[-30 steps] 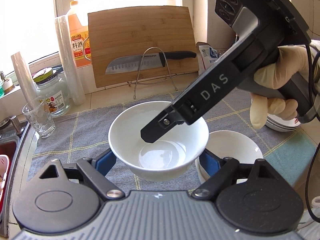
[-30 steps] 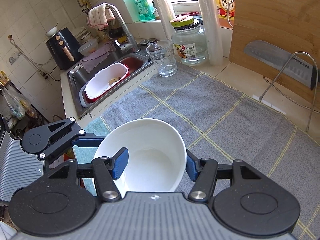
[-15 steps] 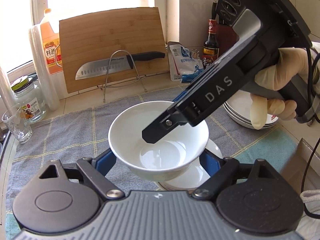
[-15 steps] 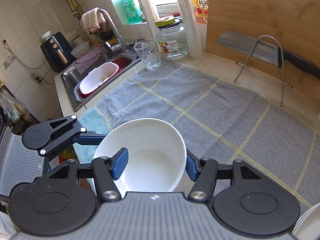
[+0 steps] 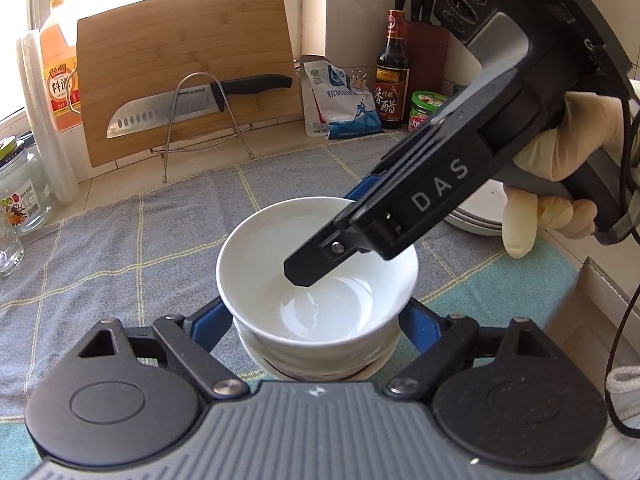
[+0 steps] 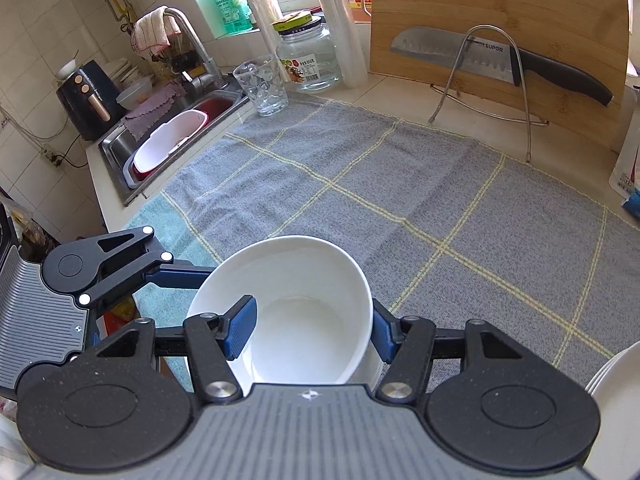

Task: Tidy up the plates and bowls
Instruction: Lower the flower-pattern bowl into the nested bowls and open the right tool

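Observation:
A white bowl [image 5: 260, 248] is held by both grippers over the grey towel [image 5: 120, 248]. My left gripper [image 5: 312, 316] is shut on it, with a blue pad on each outer side. My right gripper [image 5: 332, 232] comes in from the upper right and is shut on the far rim, one finger inside the bowl and one outside. In the right wrist view the same bowl [image 6: 304, 280] sits between the right gripper's [image 6: 310, 332] pads. A second white bowl [image 5: 312, 364] lies directly beneath, and the held bowl rests in it or just above it. A stack of plates [image 5: 476, 216] lies to the right.
A cutting board [image 5: 184, 60] with a knife [image 5: 168, 114] on a wire stand leans at the back. Bottles, a salt bag [image 5: 340, 100] and a knife block fill the back right corner. A glass [image 6: 262, 86], a jar [image 6: 308, 56] and the sink [image 6: 168, 140] are on the left.
Both grippers have carried the bowl to the right across the towel. The second bowl, earlier beside it on the right, is now straight underneath. Both grips are unchanged.

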Motion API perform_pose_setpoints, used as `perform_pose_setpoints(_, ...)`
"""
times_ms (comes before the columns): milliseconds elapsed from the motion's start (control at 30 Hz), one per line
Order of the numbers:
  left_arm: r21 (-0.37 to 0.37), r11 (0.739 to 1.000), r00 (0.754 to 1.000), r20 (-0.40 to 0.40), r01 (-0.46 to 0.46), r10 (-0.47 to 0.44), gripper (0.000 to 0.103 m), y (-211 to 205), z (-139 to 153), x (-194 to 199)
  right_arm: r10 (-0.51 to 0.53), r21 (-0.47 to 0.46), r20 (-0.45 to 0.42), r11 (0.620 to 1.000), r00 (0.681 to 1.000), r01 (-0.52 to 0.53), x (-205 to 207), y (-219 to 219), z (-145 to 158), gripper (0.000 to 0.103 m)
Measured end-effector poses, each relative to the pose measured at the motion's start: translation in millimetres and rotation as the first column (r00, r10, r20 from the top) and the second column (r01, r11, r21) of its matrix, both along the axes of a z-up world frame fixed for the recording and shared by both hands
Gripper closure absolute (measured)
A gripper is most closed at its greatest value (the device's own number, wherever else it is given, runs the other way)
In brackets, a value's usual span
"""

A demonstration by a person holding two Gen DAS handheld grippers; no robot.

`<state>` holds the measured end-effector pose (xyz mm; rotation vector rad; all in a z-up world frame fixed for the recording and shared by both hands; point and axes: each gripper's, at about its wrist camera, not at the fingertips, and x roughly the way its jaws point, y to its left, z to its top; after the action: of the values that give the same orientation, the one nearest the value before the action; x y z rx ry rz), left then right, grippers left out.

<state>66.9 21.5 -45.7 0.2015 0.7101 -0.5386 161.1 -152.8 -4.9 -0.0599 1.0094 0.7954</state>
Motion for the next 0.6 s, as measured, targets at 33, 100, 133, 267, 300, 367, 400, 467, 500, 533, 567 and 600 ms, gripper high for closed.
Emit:
perform_pose_setpoints(33, 0.0, 1.0, 1.0, -0.003, 0.001, -0.001, 0.014, -0.4, -0.6, 0.5, 0.0, -0.004, 0.003, 1.0, 1.0, 0.0, -1.0, 0.2, -0.5, 0.038)
perform_pose_setpoints(100, 0.005, 1.0, 1.0, -0.005, 0.003, -0.003, 0.014, -1.6, -1.7, 0.1, 0.006, -0.013, 0.008, 1.0, 1.0, -0.006, -2.2, 0.7, -1.5, 0.037)
perform_pose_setpoints(133, 0.008, 1.0, 1.0, -0.006, 0.004, -0.004, 0.014, -2.2, -2.4, 0.1, 0.008, -0.015, 0.01, 1.0, 1.0, -0.008, -2.7, 0.9, -2.0, 0.037)
perform_pose_setpoints(267, 0.006, 1.0, 1.0, -0.015, 0.005, -0.005, 0.014, -2.6, -4.8, 0.4, 0.02, -0.036, 0.024, 0.999, 1.0, -0.019, -5.4, 3.3, -4.9, 0.037)
perform_pose_setpoints(300, 0.007, 1.0, 1.0, -0.012, 0.007, -0.007, 0.013, -2.7, -5.2, -0.1, 0.022, -0.038, 0.026, 0.999, 0.999, -0.021, -5.2, 3.5, -5.5, 0.036)
perform_pose_setpoints(367, 0.003, 1.0, 1.0, -0.014, 0.005, -0.005, 0.013, -2.4, -5.1, 0.6, 0.02, -0.034, 0.025, 0.999, 0.999, -0.019, -4.8, 3.6, -6.2, 0.035)
perform_pose_setpoints(400, 0.004, 1.0, 1.0, -0.012, 0.005, -0.005, 0.013, -2.5, -5.3, 0.2, 0.021, -0.031, 0.024, 0.999, 0.999, -0.02, -4.5, 3.8, -6.3, 0.034)
perform_pose_setpoints(467, 0.007, 1.0, 1.0, -0.012, 0.001, -0.001, 0.012, -3.3, -5.4, 0.0, 0.025, -0.028, 0.027, 0.999, 0.999, -0.024, -5.3, 4.9, -6.6, 0.032)
perform_pose_setpoints(500, 0.011, 1.0, 1.0, -0.012, 0.002, -0.002, 0.01, -3.6, -5.8, -0.3, 0.03, -0.032, 0.031, 0.999, 0.999, -0.029, -6.3, 6.0, -7.3, 0.031)
perform_pose_setpoints(533, 0.017, 1.0, 1.0, -0.008, 0.005, -0.005, 0.01, -4.1, -6.2, -0.8, 0.034, -0.035, 0.036, 0.999, 0.999, -0.033, -7.4, 7.1, -7.6, 0.03)
perform_pose_setpoints(567, 0.021, 1.0, 1.0, -0.005, 0.006, -0.006, 0.01, -4.7, -6.5, -1.3, 0.035, -0.034, 0.037, 0.999, 0.999, -0.034, -8.2, 7.6, -8.0, 0.026)
perform_pose_setpoints(600, 0.023, 1.0, 1.0, -0.007, 0.006, -0.005, 0.009, -4.9, -6.7, -1.6, 0.036, -0.027, 0.034, 0.999, 0.999, -0.035, -8.7, 8.1, -8.2, 0.023)
